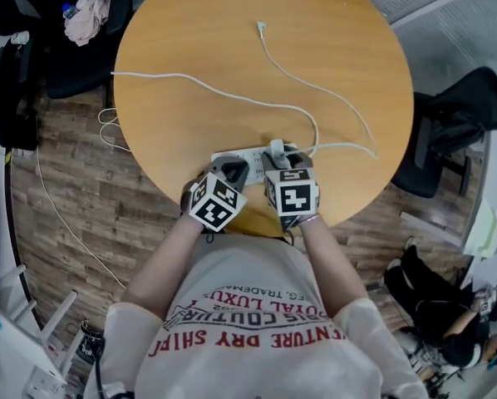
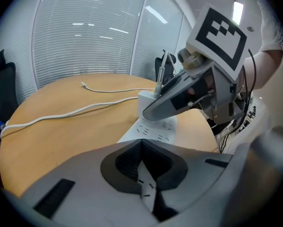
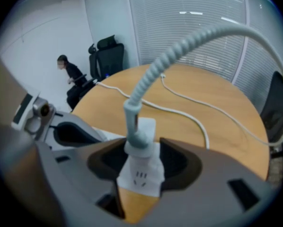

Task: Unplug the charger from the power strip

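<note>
Head view: the marker cubes (image 1: 218, 202) cover both sets of my jaws, and the charger's prongs are hidden in every view, so seating in the socket is unconfirmed. My left gripper (image 2: 141, 145): jaws closed together, nothing gripped, tips over the white power strip (image 2: 155, 129); contact not visible. My right gripper (image 3: 139, 150): jaws wide, white charger (image 2: 146, 100) upright on the strip between them, pads clear of its sides. Its ribbed cable (image 3: 189, 39) arcs overhead, cut off at right. Strip lies at the near edge of a round wooden table (image 1: 190, 40); plank floor (image 1: 74, 223), blinds (image 2: 84, 32), office chair (image 3: 106, 56), person (image 3: 68, 72) at the back
</note>
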A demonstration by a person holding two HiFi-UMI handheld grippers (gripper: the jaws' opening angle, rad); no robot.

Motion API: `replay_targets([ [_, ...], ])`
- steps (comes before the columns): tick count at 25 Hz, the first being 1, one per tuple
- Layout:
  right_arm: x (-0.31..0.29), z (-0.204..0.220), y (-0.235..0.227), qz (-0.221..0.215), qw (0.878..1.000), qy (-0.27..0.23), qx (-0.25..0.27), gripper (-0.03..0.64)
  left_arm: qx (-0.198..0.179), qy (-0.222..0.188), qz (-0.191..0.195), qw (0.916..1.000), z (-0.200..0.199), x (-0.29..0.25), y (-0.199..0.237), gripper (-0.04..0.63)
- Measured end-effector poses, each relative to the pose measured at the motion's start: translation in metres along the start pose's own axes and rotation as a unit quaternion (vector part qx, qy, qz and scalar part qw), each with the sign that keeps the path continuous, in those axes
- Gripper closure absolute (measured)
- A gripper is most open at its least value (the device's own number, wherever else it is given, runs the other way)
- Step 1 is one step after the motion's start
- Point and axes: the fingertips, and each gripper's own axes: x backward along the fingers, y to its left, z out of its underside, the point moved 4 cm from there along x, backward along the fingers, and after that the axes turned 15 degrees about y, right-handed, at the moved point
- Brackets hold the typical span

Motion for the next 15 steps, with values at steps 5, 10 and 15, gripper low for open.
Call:
replay_targets([
  [5, -0.014, 0.002, 0.003, 0.012, 0.999, 0.038, -0.016, 0.442, -0.004, -0.005, 0.001, 1.0000, 0.001, 0.001, 0.000, 0.565],
  [10, -0.014, 0.002, 0.003, 0.019, 0.998, 0.043, -0.030, 0.453, 0.005, -0.001, 0.010, 0.9999, 0.001, 0.001, 0.001, 0.566],
  [15, -0.014, 0.003, 0.006, 0.027, 0.998, 0.052, -0.037, 0.457, 0.025, 0.002, 0.029, 0.9993, 0.001, 0.001, 0.006, 0.566],
])
